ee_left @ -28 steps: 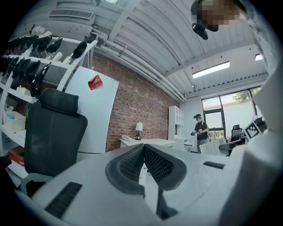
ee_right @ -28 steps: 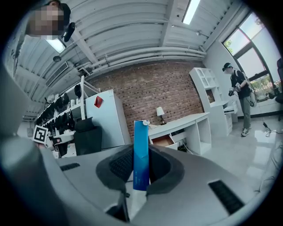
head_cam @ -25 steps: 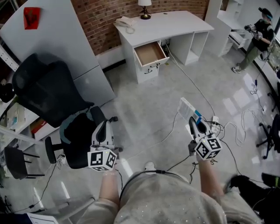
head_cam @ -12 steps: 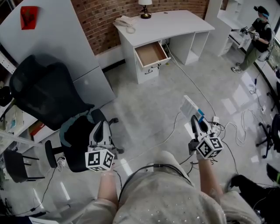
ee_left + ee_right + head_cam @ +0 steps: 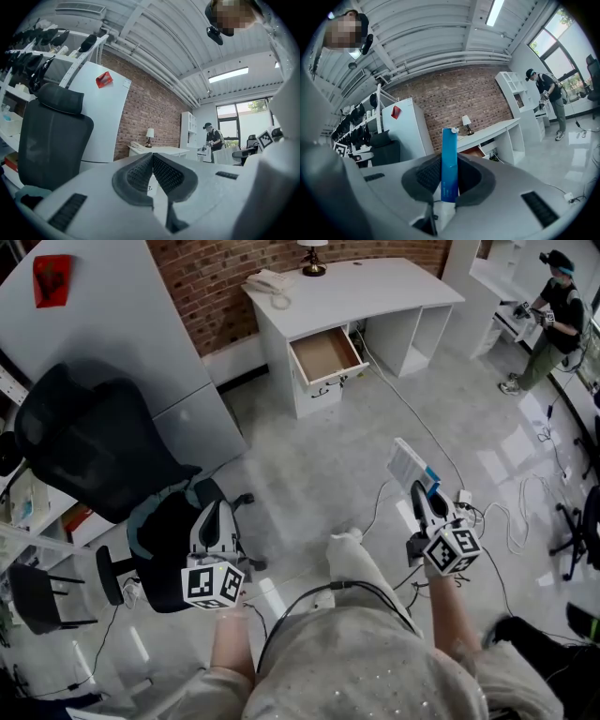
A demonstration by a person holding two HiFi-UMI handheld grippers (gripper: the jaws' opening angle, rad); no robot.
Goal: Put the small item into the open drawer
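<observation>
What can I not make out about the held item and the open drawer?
1. Print on the small item in the right gripper: too small in the head view; only its blue edge faces the right gripper view.
2. Rear of the open drawer: under the desk top, head view.
3. Drawer in the left gripper view: mostly behind the left gripper, jaws shut.

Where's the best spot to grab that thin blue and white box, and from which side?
By its two broad flat faces, near one end, coming in over its thin edge. The box is thin, so jaws close easily across it. The right gripper is shut on it that way, with most of it sticking out ahead.
</observation>
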